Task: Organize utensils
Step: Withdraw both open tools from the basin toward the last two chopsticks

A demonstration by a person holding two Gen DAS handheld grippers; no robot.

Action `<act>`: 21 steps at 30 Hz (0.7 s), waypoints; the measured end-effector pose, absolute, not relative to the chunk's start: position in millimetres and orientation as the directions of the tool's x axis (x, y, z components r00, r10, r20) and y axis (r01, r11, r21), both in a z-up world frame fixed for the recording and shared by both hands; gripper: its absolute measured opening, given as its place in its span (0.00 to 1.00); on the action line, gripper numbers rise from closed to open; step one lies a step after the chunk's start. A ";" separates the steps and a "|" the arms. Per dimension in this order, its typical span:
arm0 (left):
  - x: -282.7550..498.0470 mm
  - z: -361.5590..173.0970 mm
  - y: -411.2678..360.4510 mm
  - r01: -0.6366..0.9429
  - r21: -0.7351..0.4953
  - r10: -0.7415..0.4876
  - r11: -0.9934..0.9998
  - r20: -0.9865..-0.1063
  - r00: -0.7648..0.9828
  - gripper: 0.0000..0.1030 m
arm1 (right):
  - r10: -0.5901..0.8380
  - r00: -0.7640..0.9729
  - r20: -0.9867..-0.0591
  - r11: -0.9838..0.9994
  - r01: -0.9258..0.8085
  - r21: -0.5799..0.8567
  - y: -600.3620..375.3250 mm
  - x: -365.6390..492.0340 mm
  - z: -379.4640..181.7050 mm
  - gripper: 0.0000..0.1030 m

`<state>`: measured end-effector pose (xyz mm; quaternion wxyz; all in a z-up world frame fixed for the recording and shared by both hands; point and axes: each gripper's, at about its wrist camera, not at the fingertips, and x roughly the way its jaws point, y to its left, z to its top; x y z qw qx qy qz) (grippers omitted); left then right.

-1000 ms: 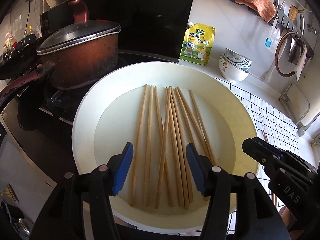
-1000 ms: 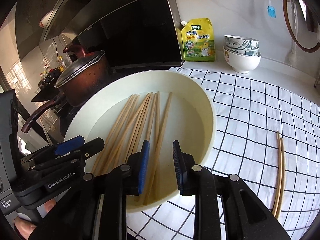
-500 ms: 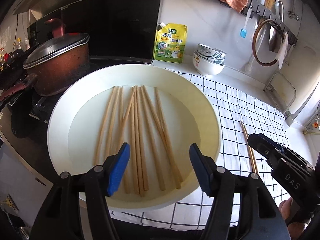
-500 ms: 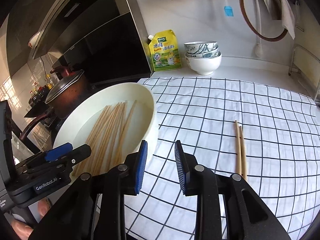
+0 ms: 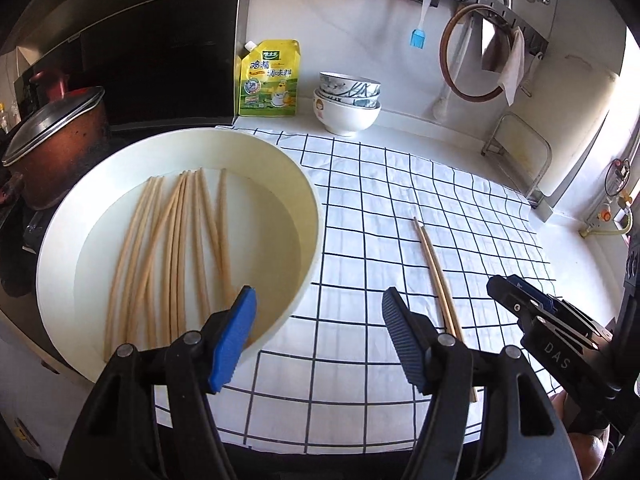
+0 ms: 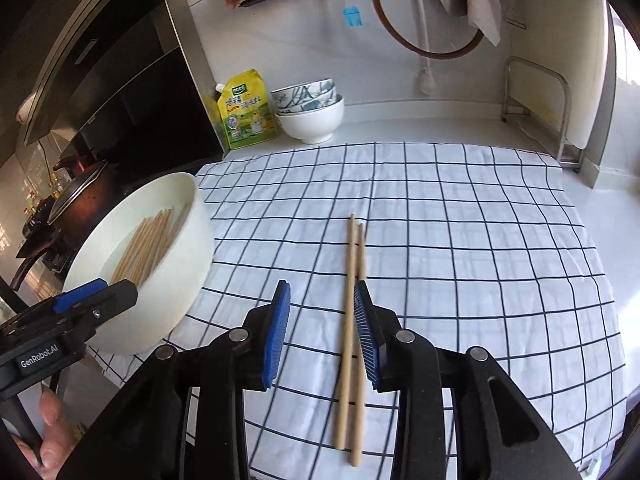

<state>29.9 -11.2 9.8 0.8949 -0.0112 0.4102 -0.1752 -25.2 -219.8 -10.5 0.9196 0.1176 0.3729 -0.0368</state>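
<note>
1. Both grippers have swung from the bowl (image 5: 304, 216) toward the checked cloth (image 6: 460, 240).
2. Right gripper (image 6: 322, 332), opening, empty; the chopstick pair (image 6: 352, 320) lies on the cloth beneath its right pad.
3. Left gripper (image 5: 318, 336), opening, empty, beside the bowl's chopsticks (image 5: 176, 248).

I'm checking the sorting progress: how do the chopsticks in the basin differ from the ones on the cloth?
The chopsticks in the basin are many, loosely fanned inside the white basin. The chopsticks on the cloth are only two, side by side on the checked cloth. Both sets are plain, light wood.
</note>
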 end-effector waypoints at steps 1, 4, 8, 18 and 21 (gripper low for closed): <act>28.0 8.8 -14.7 0.308 -0.166 -0.327 0.937 -0.731 0.599 0.62 | 0.014 0.714 -0.700 0.969 0.163 0.186 -223.9 -27.4 -13.5 0.31; 25.2 5.5 -23.8 0.320 -0.175 -0.340 0.931 -0.736 0.586 0.62 | -0.013 0.695 -0.718 0.970 0.183 0.159 -232.0 -32.5 -23.1 0.31; 20.1 3.3 -35.6 0.342 -0.173 -0.350 0.924 -0.742 0.571 0.62 | -0.030 0.667 -0.744 0.972 0.193 0.133 -235.6 -37.8 -38.4 0.32; 12.5 -4.2 -47.6 0.353 -0.164 -0.348 0.921 -0.756 0.554 0.66 | -0.031 0.629 -0.777 0.979 0.177 0.104 -225.7 -29.7 -65.3 0.32; 12.1 -7.5 -49.6 0.354 -0.160 -0.342 0.922 -0.764 0.547 0.66 | -0.042 0.622 -0.782 0.980 0.178 0.089 -224.4 -27.5 -70.2 0.32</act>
